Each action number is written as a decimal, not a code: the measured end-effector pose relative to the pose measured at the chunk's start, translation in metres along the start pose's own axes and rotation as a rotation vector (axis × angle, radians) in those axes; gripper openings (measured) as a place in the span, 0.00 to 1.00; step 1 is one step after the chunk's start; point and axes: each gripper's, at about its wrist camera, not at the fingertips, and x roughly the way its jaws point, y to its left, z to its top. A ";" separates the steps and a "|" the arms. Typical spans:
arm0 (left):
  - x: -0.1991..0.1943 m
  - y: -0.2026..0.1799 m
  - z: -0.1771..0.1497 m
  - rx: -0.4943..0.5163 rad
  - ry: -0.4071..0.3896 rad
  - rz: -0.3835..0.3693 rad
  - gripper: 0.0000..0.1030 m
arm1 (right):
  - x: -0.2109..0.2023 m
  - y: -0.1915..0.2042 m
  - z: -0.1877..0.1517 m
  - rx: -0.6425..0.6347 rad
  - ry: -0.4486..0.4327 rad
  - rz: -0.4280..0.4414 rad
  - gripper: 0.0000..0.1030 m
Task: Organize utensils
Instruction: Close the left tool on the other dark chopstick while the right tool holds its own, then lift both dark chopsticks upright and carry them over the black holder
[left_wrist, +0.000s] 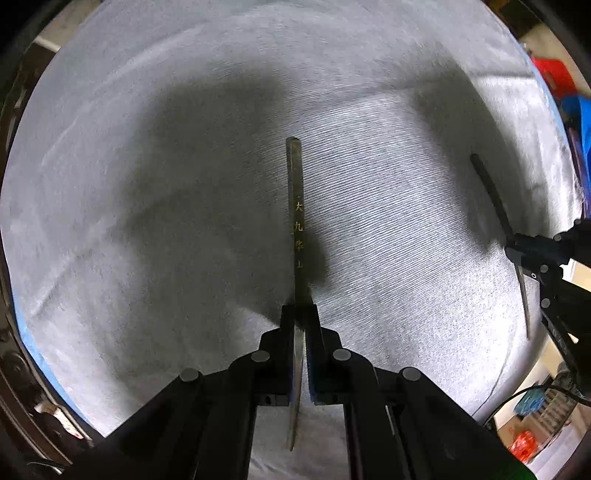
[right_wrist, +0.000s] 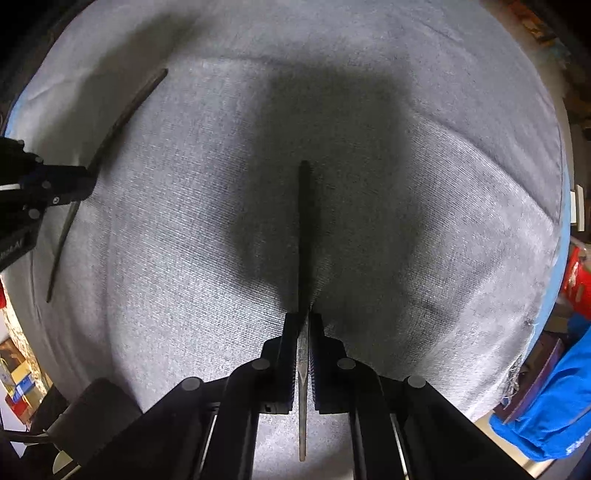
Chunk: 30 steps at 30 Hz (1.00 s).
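My left gripper is shut on a dark chopstick with gold characters on it; the stick points straight ahead, above the grey cloth. My right gripper is shut on a second dark chopstick, also pointing forward over the cloth. In the left wrist view the right gripper shows at the right edge with its chopstick. In the right wrist view the left gripper shows at the left edge with its chopstick. Both sticks are held near mid-length.
A grey cloth over a blue-edged round table fills both views. Beyond the table's right edge are a blue bag and red items. Boxes and a red bag lie on the floor.
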 end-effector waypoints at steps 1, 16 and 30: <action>-0.001 0.005 -0.006 -0.017 -0.019 -0.004 0.05 | 0.003 -0.008 -0.013 0.022 -0.026 0.021 0.07; -0.052 0.094 -0.200 -0.444 -0.623 -0.171 0.05 | -0.047 -0.075 -0.174 0.473 -0.610 0.375 0.07; -0.075 0.076 -0.297 -0.618 -0.946 -0.247 0.05 | -0.077 -0.052 -0.287 0.681 -0.974 0.475 0.07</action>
